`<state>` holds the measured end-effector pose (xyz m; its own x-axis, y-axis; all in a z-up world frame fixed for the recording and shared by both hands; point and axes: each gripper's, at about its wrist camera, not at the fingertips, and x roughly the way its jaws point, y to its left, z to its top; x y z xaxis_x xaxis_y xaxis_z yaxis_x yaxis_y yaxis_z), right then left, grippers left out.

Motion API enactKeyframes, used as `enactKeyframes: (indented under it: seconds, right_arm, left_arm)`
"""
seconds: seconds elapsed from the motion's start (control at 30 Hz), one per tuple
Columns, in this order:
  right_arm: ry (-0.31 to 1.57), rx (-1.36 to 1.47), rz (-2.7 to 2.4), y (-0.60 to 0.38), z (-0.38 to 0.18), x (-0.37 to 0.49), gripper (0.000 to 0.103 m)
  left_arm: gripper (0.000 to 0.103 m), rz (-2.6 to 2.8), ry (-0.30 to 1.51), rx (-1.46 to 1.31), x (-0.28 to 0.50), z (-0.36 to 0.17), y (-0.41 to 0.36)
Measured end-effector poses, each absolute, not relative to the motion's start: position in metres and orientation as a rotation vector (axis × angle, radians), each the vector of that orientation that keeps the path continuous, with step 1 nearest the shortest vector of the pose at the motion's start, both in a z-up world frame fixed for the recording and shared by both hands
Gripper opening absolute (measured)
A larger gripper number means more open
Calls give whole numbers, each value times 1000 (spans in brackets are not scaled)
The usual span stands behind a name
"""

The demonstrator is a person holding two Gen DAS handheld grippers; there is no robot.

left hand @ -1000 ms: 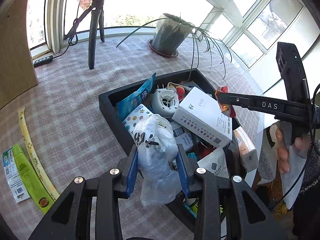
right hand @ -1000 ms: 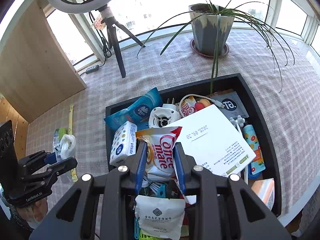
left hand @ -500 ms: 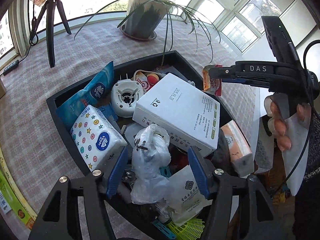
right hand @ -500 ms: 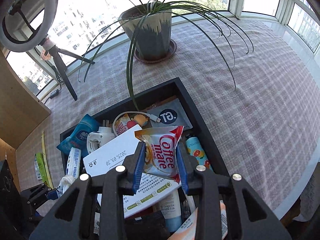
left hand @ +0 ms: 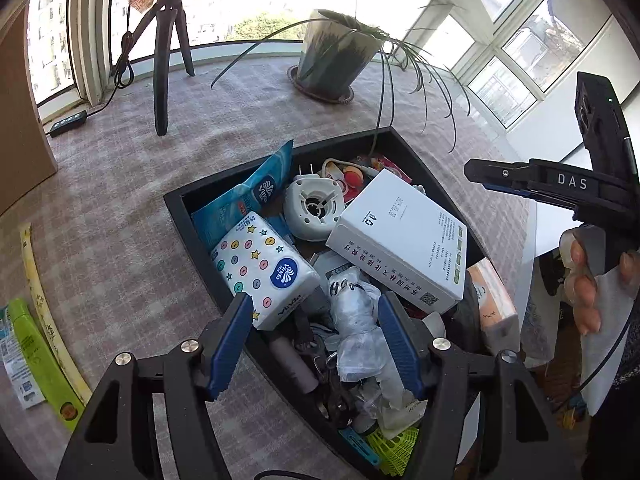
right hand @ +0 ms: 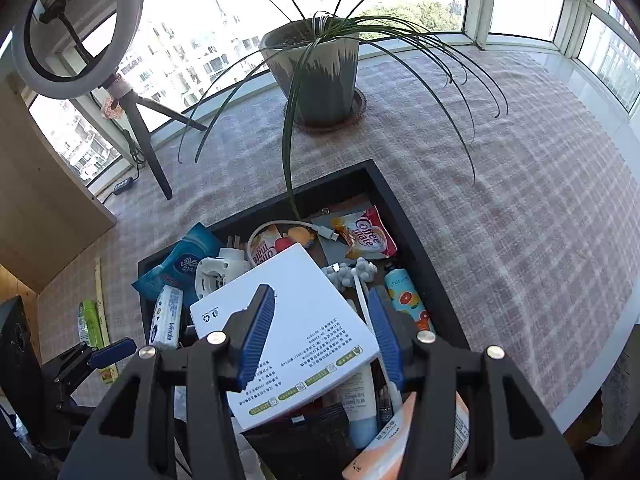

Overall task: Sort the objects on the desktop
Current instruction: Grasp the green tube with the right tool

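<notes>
A black tray (left hand: pixel 188 236) (right hand: pixel 412 236) on the checked tablecloth is piled with objects. My left gripper (left hand: pixel 316 340) is open above the tray's near corner; a crumpled clear plastic bag (left hand: pixel 356 320) lies in the tray between its fingers. My right gripper (right hand: pixel 324 336) is open over a white box (right hand: pixel 292 332) (left hand: pixel 400 240). A Coffee mate sachet (right hand: pixel 364 236) lies at the tray's far end. The right gripper also shows in the left wrist view (left hand: pixel 500 178), and the left gripper's fingers (right hand: pixel 112 350) show in the right wrist view.
The tray also holds a star-patterned tissue pack (left hand: pixel 264 268), a blue wipes pack (left hand: pixel 244 204), a white round device (left hand: pixel 316 208) and a small bottle (right hand: pixel 408 300). A green tube (left hand: pixel 36 352) and yellow strip (left hand: pixel 44 312) lie on the cloth. A potted plant (right hand: pixel 320 76) and tripod (left hand: pixel 164 68) stand behind.
Both grippers have opened. The plastic bag dropped from my left gripper into the tray. The Coffee mate sachet left my right gripper and now lies at the tray's far end.
</notes>
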<state>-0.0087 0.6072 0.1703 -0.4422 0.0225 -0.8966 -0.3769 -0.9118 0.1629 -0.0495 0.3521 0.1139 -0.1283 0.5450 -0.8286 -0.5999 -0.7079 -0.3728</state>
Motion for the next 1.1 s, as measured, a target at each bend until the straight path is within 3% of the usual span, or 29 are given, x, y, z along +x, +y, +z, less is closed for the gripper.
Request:
enactKeyframes:
  seconds: [0.4, 0.7, 0.87, 0.97, 1.1]
  right_arm:
    - [442, -1578, 2621, 518, 187, -24, 48]
    - [460, -1758, 2772, 423, 173, -49, 47]
    - [507, -1889, 2793, 371, 147, -73, 38]
    - [569, -1990, 2770, 342, 125, -91, 28]
    - [612, -2104, 2732, 306, 97, -112, 27]
  left_arm:
    - [62, 2109, 30, -1420, -70, 119, 256]
    - [62, 2227, -159, -1521, -87, 84, 154]
    - [60, 2263, -226, -1595, -88, 54, 117]
    - [53, 2263, -252, -1607, -88, 43, 108]
    - [49, 2226, -275, -1616, -87, 31, 112]
